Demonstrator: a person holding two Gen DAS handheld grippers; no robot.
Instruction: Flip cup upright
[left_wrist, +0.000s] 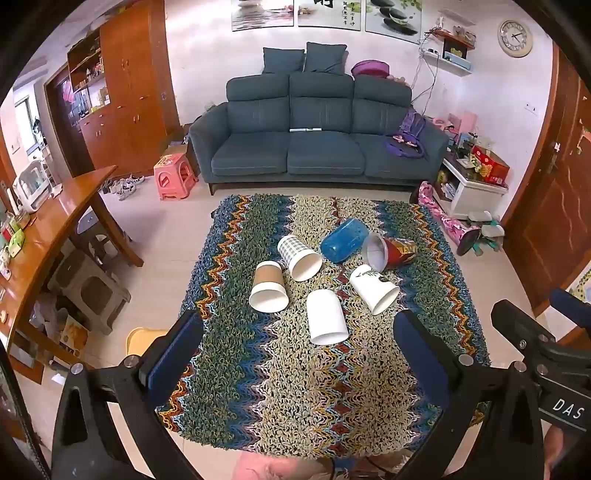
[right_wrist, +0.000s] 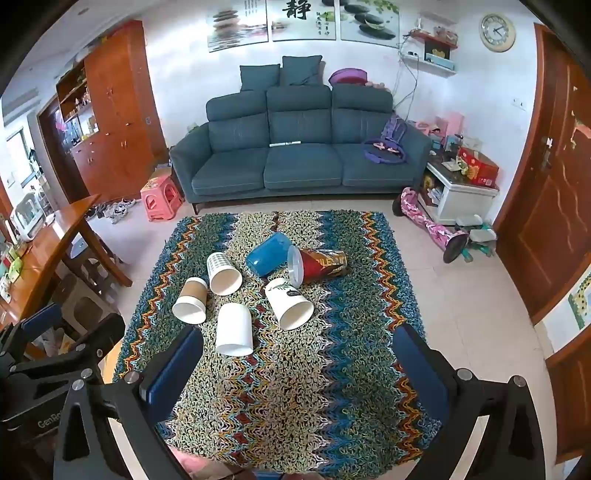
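Several cups lie on their sides on a zigzag shag cloth (left_wrist: 258, 387) over a table. A plain white cup (left_wrist: 325, 316) (right_wrist: 234, 329) lies nearest. Around it lie a brown-sleeved cup (left_wrist: 268, 287) (right_wrist: 191, 301), a checked cup (left_wrist: 298, 257) (right_wrist: 222, 273), a leaf-print white cup (left_wrist: 373, 283) (right_wrist: 289, 303), a blue cup (left_wrist: 344, 240) (right_wrist: 266, 253) and a red cup (left_wrist: 388, 253) (right_wrist: 317, 264). My left gripper (left_wrist: 297, 345) is open and empty, short of the white cup. My right gripper (right_wrist: 297, 354) is open and empty, near the cloth's front.
A teal sofa (left_wrist: 317, 136) stands behind the table. A wooden table (left_wrist: 55, 218) and grey stools (left_wrist: 88, 288) are at the left. A white cabinet (left_wrist: 476, 188) and a door (left_wrist: 554, 206) are at the right. The right gripper shows at the right edge of the left wrist view (left_wrist: 546, 339).
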